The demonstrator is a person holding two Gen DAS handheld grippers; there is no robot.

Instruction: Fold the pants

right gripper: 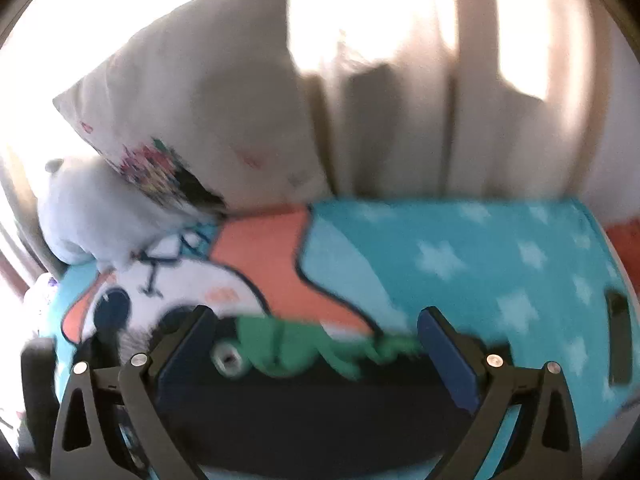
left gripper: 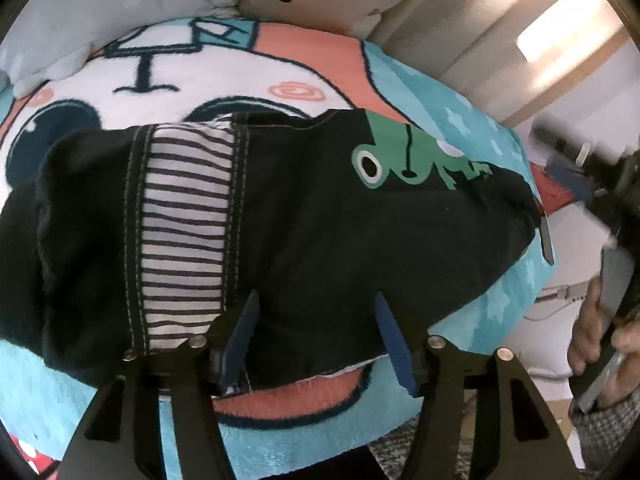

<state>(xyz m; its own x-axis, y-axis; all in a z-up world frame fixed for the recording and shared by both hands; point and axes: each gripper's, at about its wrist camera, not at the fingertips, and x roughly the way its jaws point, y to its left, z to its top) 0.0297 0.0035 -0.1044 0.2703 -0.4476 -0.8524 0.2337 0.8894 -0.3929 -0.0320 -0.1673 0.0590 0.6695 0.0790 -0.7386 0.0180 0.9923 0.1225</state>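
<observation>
Black pants [left gripper: 320,232] with a striped white lining [left gripper: 184,220] and a green frog print [left gripper: 404,160] lie bunched on a cartoon blanket [left gripper: 240,80]. My left gripper [left gripper: 318,300] is open, its blue fingers [left gripper: 240,336] resting on the near edge of the pants. The right wrist view is blurred: my right gripper [right gripper: 316,316] is open over the pants [right gripper: 312,408], with the frog print [right gripper: 288,348] between its fingers. The right gripper and the hand holding it show at the right edge of the left wrist view [left gripper: 600,312].
A white pillow [right gripper: 208,112] and a pale plush toy [right gripper: 104,216] sit at the head of the bed. Curtains [right gripper: 440,80] hang behind. A dark flat object [right gripper: 618,336] lies on the blanket's right side [right gripper: 480,264].
</observation>
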